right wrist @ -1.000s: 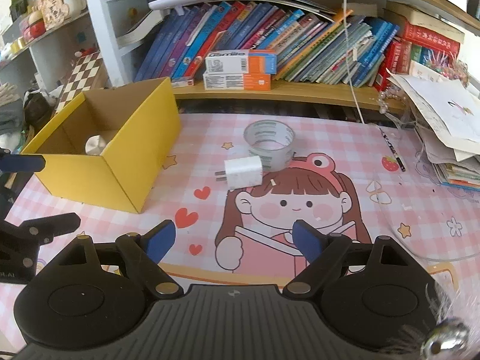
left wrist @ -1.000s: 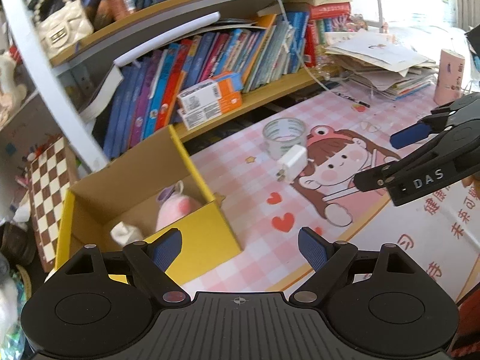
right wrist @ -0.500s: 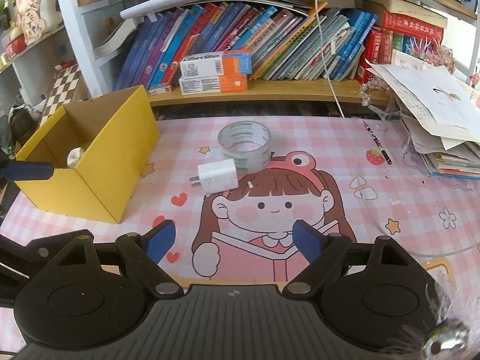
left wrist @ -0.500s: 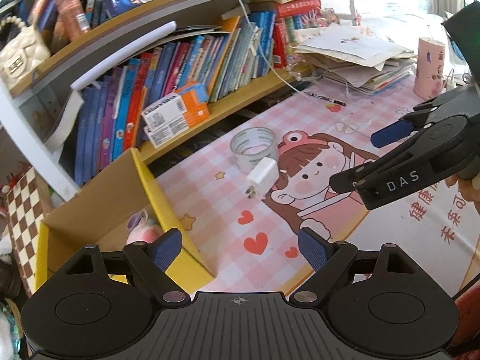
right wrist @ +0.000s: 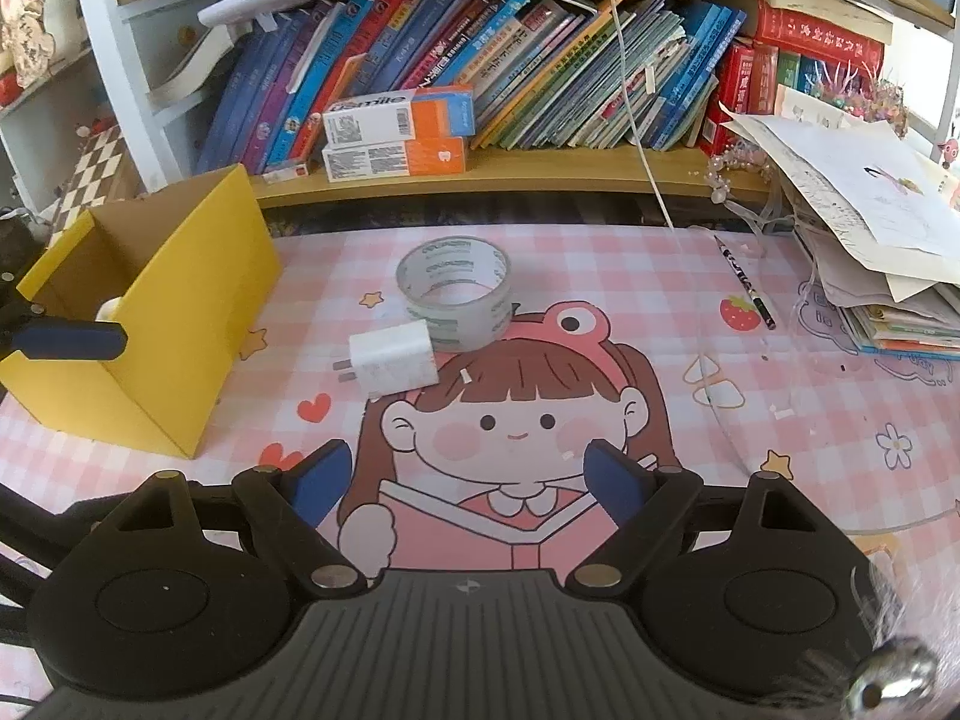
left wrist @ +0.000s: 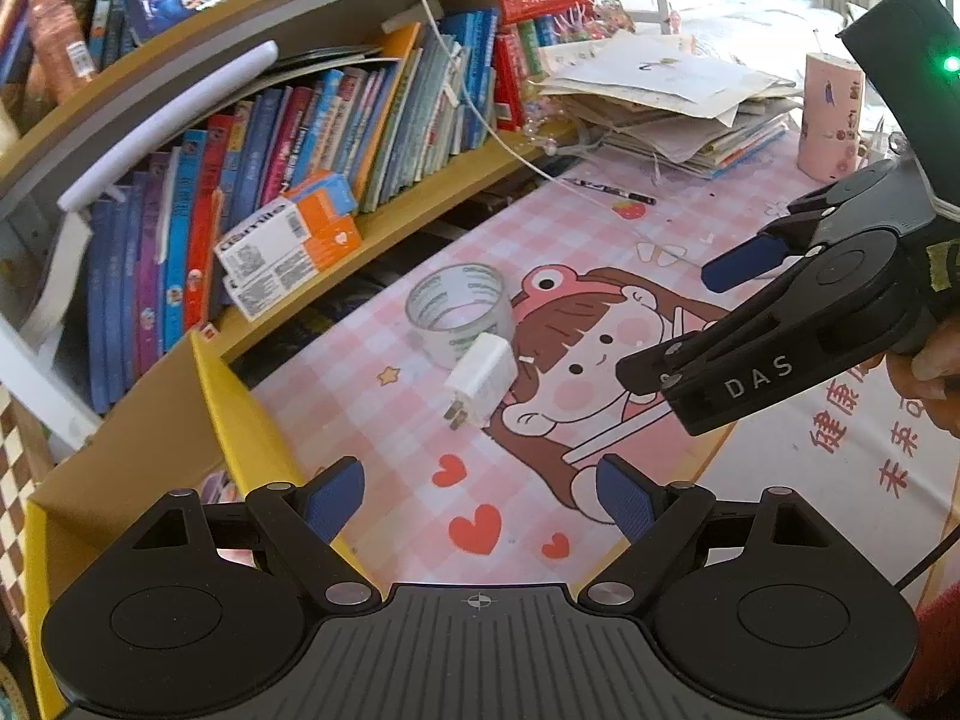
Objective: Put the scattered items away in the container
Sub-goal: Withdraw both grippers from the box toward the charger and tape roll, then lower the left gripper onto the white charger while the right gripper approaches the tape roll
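Box [left wrist: 150,438] contents mostly hidden, perhaps plush

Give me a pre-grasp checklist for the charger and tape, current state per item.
1. Right claw open and empty: ok.
2. Left claw open and empty: ok.
3. Charger free to lift: not ok, it lies on the mat touching the tape; a grab could nudge the roll.
4. Box open on top: ok; something pale is already inside, free space cannot tell.
5. Claws clear of each other: ok, apart, though the right claw hangs close above the charger in the left view.
6. White cable hanging from the shelf clear of the path: cannot tell.
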`<control>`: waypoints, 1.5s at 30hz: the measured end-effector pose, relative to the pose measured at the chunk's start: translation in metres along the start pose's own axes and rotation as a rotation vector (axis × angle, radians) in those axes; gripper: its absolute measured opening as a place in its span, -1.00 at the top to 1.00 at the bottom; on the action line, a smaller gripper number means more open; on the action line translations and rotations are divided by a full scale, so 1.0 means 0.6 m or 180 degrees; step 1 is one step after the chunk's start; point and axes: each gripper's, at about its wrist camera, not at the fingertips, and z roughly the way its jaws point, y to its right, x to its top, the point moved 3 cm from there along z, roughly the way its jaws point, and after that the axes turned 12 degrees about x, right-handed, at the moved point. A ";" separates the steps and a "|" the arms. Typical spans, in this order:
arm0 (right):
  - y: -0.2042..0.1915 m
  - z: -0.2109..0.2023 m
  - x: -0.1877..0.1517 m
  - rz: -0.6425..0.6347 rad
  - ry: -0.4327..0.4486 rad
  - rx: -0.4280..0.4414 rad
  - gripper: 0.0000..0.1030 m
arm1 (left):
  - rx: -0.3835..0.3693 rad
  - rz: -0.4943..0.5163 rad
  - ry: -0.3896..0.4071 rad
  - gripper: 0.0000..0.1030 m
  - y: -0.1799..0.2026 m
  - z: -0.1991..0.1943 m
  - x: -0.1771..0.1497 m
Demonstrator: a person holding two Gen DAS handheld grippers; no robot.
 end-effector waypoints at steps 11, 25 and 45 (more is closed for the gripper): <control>0.025 0.041 0.010 -0.0041 -0.0091 0.0023 -0.48 | -0.0154 -0.0030 -0.0039 -0.66 0.016 0.044 0.008; 0.040 0.082 0.036 -0.0173 -0.0177 0.0115 -0.31 | -0.0237 -0.0187 -0.0155 -0.21 0.021 0.101 0.018; 0.073 0.126 0.058 -0.0123 -0.0219 0.0159 -0.31 | -0.0130 -0.0241 -0.0262 -0.08 0.025 0.189 0.048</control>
